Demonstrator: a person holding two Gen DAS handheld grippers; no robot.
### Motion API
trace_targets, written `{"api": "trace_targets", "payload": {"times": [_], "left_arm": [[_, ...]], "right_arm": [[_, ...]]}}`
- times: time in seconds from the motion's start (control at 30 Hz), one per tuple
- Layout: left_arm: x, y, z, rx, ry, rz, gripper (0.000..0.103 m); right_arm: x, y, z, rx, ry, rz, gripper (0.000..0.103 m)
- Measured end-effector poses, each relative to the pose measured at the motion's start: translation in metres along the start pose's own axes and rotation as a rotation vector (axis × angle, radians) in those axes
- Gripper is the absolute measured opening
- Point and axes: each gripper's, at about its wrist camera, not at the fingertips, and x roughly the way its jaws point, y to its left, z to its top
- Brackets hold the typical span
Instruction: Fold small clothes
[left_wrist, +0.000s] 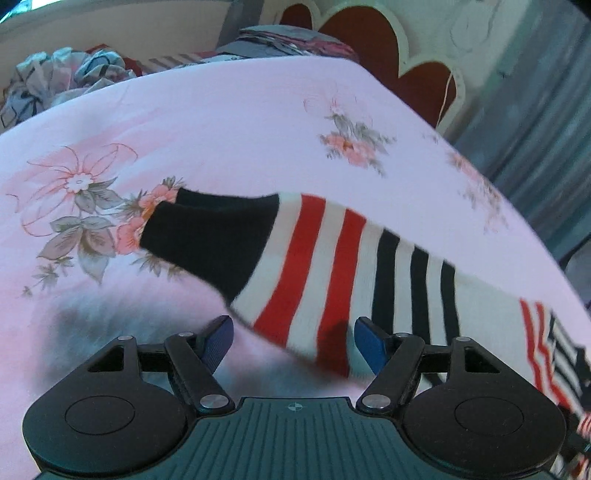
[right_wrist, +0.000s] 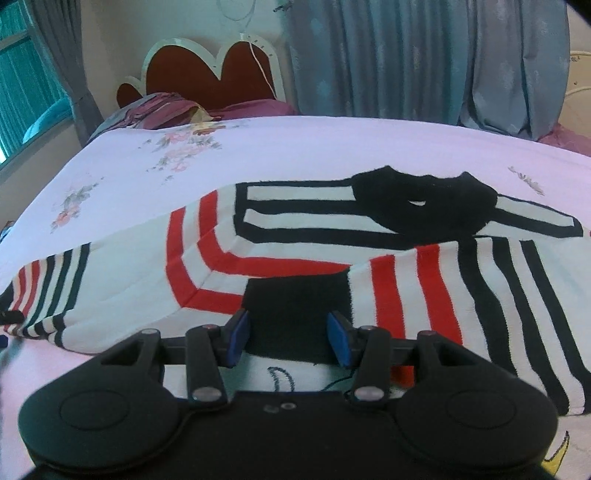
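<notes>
A white knitted sweater (right_wrist: 295, 218) with red and black stripes and a black collar (right_wrist: 424, 206) lies flat on the pink floral bed sheet (right_wrist: 295, 147). One sleeve (right_wrist: 402, 295) is folded across the body. Its black cuff (right_wrist: 295, 306) lies between the blue pads of my right gripper (right_wrist: 288, 317), which stand apart at the cuff's sides without pinching it. In the left wrist view the other sleeve (left_wrist: 314, 258) stretches out over the sheet (left_wrist: 221, 122), its black cuff (left_wrist: 210, 236) to the left. My left gripper (left_wrist: 293, 325) is wide open just short of that sleeve's edge.
A red scalloped headboard (right_wrist: 207, 62) and pillows (right_wrist: 159, 107) stand at the far end of the bed. A crumpled pile of patterned clothes (left_wrist: 55, 77) lies at the far left. Grey-blue curtains (right_wrist: 406, 55) hang behind the bed's far side.
</notes>
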Motion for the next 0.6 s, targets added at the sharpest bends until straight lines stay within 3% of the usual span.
{"api": "trace_targets", "payload": {"times": [0.2, 0.27, 0.37, 0.47, 0.6], "left_arm": [[0.002, 0.001, 0.003, -0.044, -0.035, -0.032, 0.070], [0.002, 0.002, 0.003, -0.054, -0.051, -0.025, 0.049], [0.003, 0.011, 0.004, -0.101, -0.068, -0.024, 0.028], [0.003, 0.017, 0.005, -0.136, -0.078, -0.030, 0.019], [-0.002, 0.007, 0.005, -0.125, -0.110, -0.038, 0.012]], "right_arm": [[0.006, 0.001, 0.000, -0.005, 0.010, -0.015, 0.045], [0.004, 0.002, 0.001, -0.002, -0.010, -0.018, 0.045], [0.011, 0.001, 0.000, -0.012, 0.012, -0.035, 0.046], [0.017, 0.003, -0.003, -0.036, 0.035, -0.041, 0.046], [0.007, -0.001, -0.001, -0.008, -0.016, -0.046, 0.043]]}}
